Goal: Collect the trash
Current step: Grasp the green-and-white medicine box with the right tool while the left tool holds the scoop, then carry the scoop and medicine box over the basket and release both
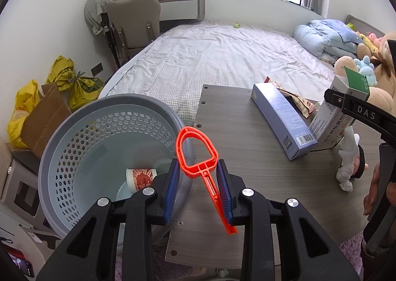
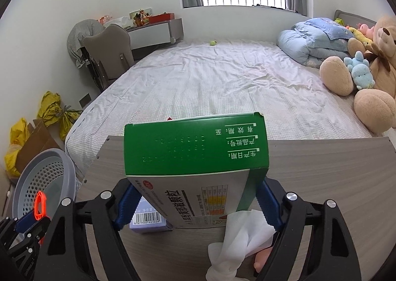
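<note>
An orange plastic handle [image 1: 198, 157] with a loop end stands between my left gripper's [image 1: 199, 177] blue pads, touching the right pad; the jaws are spread wider than it. It hangs at the rim of the grey perforated bin [image 1: 74, 142], which holds a red-and-white paper cup [image 1: 141, 178]. My right gripper [image 2: 195, 197] is shut on a green-and-white medicine box [image 2: 195, 150] above the wooden table [image 2: 309, 169]. A crumpled white tissue [image 2: 237, 241] lies under it. A blue carton [image 1: 282, 120] and a snack wrapper [image 1: 299, 100] lie on the table.
The bin [image 2: 44, 182] stands left of the table [image 1: 247, 145]. A bed [image 1: 222, 53] lies behind, with a blue duvet [image 2: 311, 38] and plush toys [image 2: 366, 70]. Yellow bags [image 1: 71, 80] and cardboard [image 1: 42, 117] sit by the left wall. A chair [image 1: 136, 23] stands beyond.
</note>
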Demonstrator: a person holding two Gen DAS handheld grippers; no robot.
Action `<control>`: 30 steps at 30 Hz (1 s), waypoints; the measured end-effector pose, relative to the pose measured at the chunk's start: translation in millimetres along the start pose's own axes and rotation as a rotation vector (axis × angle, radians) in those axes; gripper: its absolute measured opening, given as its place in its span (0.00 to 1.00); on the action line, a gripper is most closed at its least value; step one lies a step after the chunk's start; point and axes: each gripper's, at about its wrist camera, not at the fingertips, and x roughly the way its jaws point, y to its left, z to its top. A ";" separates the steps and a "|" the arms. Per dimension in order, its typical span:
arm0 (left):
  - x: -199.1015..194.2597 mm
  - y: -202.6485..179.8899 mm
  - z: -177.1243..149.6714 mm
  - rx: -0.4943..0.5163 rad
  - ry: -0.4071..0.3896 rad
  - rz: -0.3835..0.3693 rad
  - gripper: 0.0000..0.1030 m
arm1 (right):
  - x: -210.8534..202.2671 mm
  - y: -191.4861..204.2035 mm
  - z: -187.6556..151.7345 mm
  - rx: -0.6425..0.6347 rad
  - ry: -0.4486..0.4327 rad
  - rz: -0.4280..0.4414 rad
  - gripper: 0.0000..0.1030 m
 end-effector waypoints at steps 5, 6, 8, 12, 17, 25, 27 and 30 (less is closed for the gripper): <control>-4.0 2.8 0.8 -0.002 -0.010 -0.001 0.29 | -10.7 0.4 4.6 0.000 -0.026 0.013 0.76; -4.8 2.9 1.5 -0.003 -0.012 0.000 0.30 | -14.9 1.3 6.6 -0.003 -0.036 0.016 0.76; -6.6 3.8 3.7 -0.005 -0.019 0.000 0.29 | -24.6 3.8 12.0 -0.012 -0.060 0.022 0.76; -10.9 10.2 8.8 -0.015 -0.038 0.005 0.29 | -43.3 12.0 24.6 -0.028 -0.098 0.045 0.76; -15.6 28.4 16.7 -0.044 -0.061 0.020 0.30 | -61.2 35.3 36.2 -0.062 -0.121 0.099 0.76; -19.0 80.6 20.0 -0.111 -0.068 0.115 0.30 | -67.2 96.8 43.0 -0.111 -0.120 0.243 0.76; -19.1 96.7 18.2 -0.128 -0.064 0.147 0.30 | -63.8 117.9 41.3 -0.130 -0.108 0.288 0.76; -18.1 121.4 14.1 -0.154 -0.050 0.194 0.30 | -56.3 148.4 36.8 -0.157 -0.086 0.347 0.76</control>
